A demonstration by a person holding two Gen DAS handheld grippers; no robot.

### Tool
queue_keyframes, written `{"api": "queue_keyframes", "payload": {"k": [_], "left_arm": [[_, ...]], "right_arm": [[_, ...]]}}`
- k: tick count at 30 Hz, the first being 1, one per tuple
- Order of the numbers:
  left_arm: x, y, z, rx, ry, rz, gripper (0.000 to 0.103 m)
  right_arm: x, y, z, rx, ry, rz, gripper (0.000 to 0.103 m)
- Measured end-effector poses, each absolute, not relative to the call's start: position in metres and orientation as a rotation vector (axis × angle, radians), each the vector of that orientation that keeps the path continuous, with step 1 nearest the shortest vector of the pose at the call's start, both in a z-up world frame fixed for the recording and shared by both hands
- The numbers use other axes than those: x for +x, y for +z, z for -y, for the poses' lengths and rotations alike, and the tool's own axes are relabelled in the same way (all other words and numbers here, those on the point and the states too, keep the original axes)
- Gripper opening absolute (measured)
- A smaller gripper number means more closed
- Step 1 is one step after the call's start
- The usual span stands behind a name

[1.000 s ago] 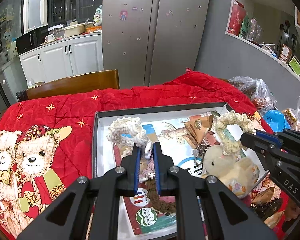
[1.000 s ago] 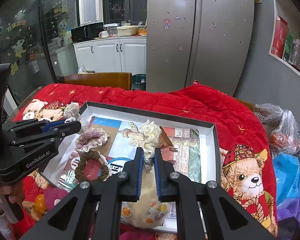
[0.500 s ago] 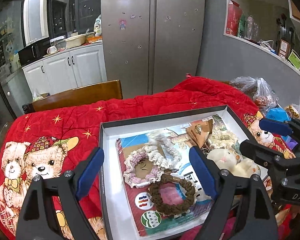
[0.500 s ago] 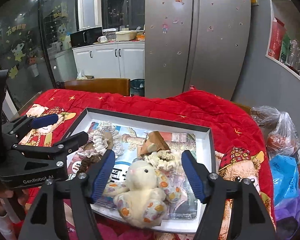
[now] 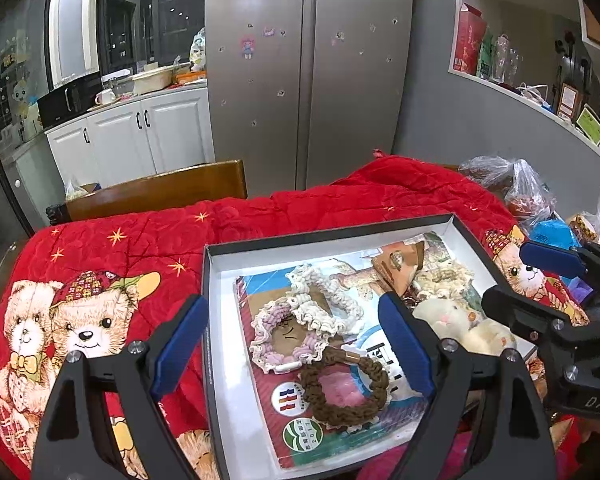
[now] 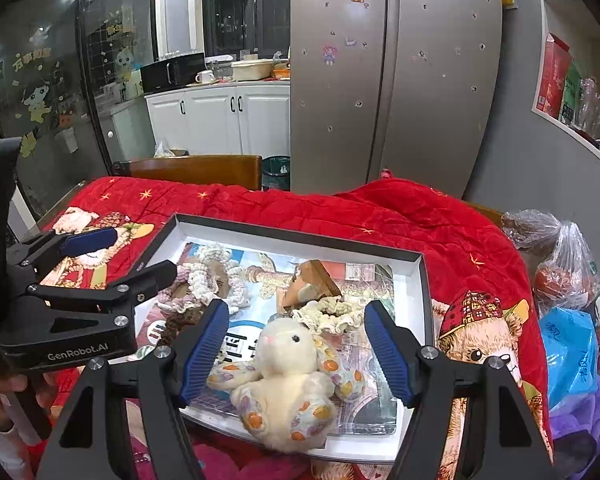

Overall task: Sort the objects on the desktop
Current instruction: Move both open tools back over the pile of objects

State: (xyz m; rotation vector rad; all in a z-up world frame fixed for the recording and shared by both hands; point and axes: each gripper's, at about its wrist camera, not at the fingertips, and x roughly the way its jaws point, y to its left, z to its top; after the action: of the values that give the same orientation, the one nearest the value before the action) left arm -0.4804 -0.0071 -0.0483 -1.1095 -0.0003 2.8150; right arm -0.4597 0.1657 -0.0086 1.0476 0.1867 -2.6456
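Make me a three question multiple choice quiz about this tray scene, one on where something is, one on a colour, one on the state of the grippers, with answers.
1. Where does the plush bunny lie?
A. In the tray
B. On the chair
C. On the shelf

2. What colour is the blanket under the tray?
A. Green
B. Red
C. White

3. How do the left gripper and right gripper stand?
A. Both shut
B. Only left open
C. Both open

Answers: 1 A, it rests at the tray's near edge. 2 B, red with bear prints. 3 C, both pairs of pads stand wide apart, holding nothing.
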Motion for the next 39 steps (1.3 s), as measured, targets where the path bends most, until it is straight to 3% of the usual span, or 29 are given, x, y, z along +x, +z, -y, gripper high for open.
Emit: {"api": "queue_keyframes", "payload": {"k": [12,16,22,28,32,39], "left_arm": [[-0.394,0.033,0.011,-0.916,2.829,0.091,0.088],[-0.346,0.057,0.017,-0.843,2.854,0.053,0.089],[-0.264,0.075,0.029,-0.751,2.973,-0.044,0.099],[-0.192,0.037,0.044,-0.751,2.988,0.034,0.101],[-0.17,-0.015,0.054,-0.803,2.935,0.173,0.101],[-0.18,-0.076,0.043,-0.966,2.857,0.18,0.101]], "right_arm": [[-0.393,0.051,-0.168,0.89,-2.716,-0.183,0.072],[-0.353,0.077,-0.173,0.817,-2.746,-0.136,0.079],[-0.287,0.106,-0.172,0.713,-2.803,-0.116,0.082],[-0.213,0.098,-0.176,0.607,-2.85,-0.038,0.084],[-0.17,0.057,-0.177,0.566,-2.85,0.044,0.086],[-0.156,-0.027,-0.163,0.788,-2.788,-0.026,0.086]]}}
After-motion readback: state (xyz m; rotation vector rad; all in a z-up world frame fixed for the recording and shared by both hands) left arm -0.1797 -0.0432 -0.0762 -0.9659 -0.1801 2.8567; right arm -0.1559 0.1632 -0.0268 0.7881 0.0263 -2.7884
